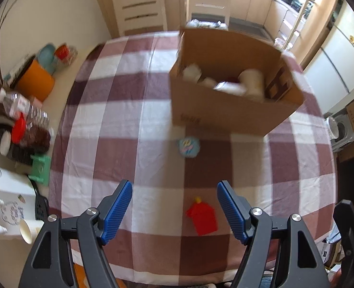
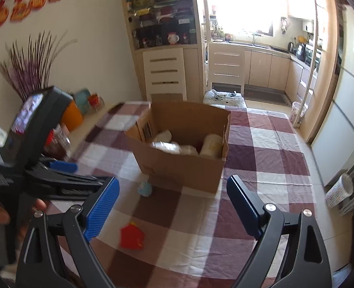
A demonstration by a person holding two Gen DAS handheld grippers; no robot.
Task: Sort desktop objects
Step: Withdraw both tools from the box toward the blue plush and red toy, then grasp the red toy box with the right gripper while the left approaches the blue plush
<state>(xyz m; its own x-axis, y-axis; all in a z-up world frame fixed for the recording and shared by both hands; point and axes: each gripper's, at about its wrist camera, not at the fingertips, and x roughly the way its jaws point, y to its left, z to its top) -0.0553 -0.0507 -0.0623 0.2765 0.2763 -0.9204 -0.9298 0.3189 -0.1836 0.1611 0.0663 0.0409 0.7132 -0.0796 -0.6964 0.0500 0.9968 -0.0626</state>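
A small red house-shaped object (image 1: 202, 218) lies on the checked tablecloth (image 1: 129, 120), just ahead of my open, empty left gripper (image 1: 174, 189). It also shows in the right wrist view (image 2: 131, 237). A small light-blue round object (image 1: 188, 147) lies in front of an open cardboard box (image 1: 224, 110); both show in the right wrist view, the round object (image 2: 145, 188) and the box (image 2: 184, 168). The box holds several pale cups and packets. My right gripper (image 2: 173, 189) is open and empty above the table. The left gripper's body (image 2: 33, 158) shows at the left of the right wrist view.
Bottles and jars (image 1: 26, 120), an orange container (image 1: 36, 80), a green item (image 1: 41, 168) and a paper cup (image 1: 28, 230) crowd the table's left side. Two white chairs (image 2: 165, 72) stand behind the table. The kitchen floor lies to the right.
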